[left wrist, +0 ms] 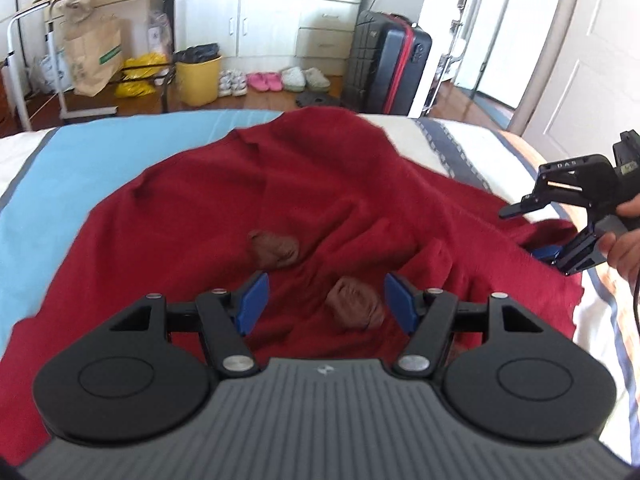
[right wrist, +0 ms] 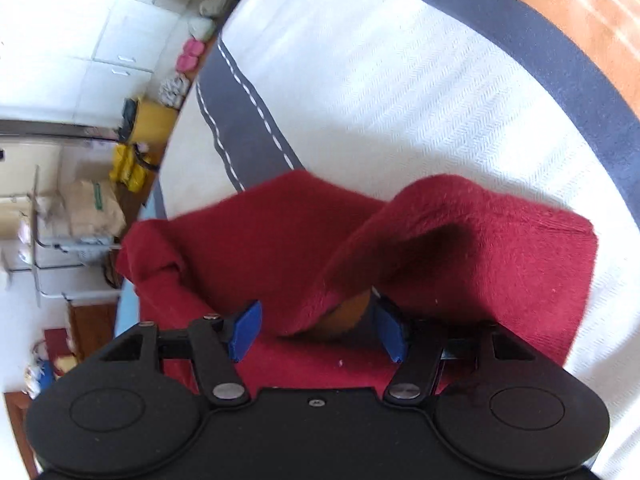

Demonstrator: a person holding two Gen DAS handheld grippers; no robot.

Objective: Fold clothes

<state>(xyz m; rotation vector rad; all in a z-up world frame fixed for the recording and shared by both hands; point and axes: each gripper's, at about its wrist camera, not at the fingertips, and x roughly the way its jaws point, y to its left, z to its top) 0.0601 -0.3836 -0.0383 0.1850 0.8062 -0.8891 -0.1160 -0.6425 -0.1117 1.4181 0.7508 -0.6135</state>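
your left gripper (left wrist: 326,300) hangs with fingers spread over the red garment (left wrist: 312,200) on the bed (left wrist: 80,160); your right gripper (right wrist: 316,328), fingers spread too, straddles a raised fold, likely ready to pinch.

left gripper (left wrist: 324,300) | black body | blue pads (left wrist: 252,304) | silver screws

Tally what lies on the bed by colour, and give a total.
Red: 1, the red garment, spread over the bed
Brown: 2, the two balled-up brown pieces, one farther and one nearer, both resting on the red garment
Total: 3
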